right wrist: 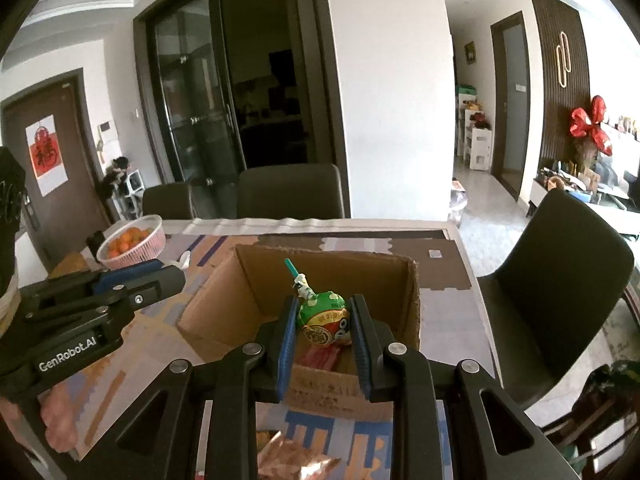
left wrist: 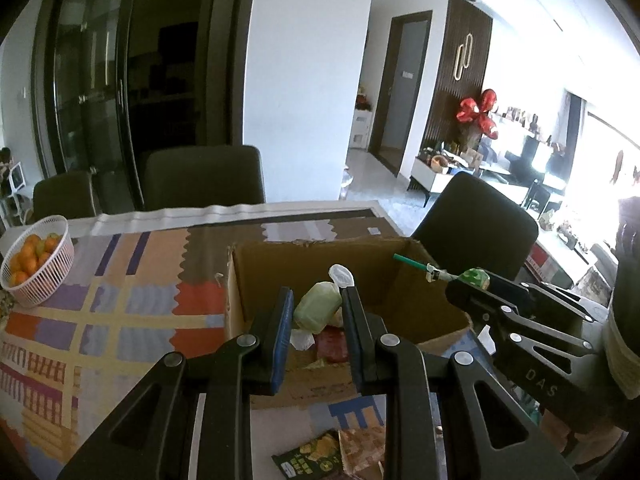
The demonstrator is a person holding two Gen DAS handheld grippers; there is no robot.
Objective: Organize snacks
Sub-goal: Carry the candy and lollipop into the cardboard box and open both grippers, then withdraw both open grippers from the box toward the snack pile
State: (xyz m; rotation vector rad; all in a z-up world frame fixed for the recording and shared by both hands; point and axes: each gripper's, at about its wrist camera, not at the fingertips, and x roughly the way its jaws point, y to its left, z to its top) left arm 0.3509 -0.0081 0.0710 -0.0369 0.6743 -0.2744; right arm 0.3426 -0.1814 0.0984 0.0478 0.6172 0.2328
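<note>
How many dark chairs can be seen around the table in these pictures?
3. Two stand side by side at the far edge: one in the middle, one to its left. The third stands at the right side. Others may be out of view.

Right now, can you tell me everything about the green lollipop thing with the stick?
The lollipop is a round candy in a crinkly, shiny green wrapper with white spots and a red-and-yellow label with printing. A teal stick pokes up from its top, tilted away, with a small tag tied where stick meets wrapper. The right gripper pinches it from both sides with blue pads. It hangs in the air over the open cardboard box, touching nothing else.
</note>
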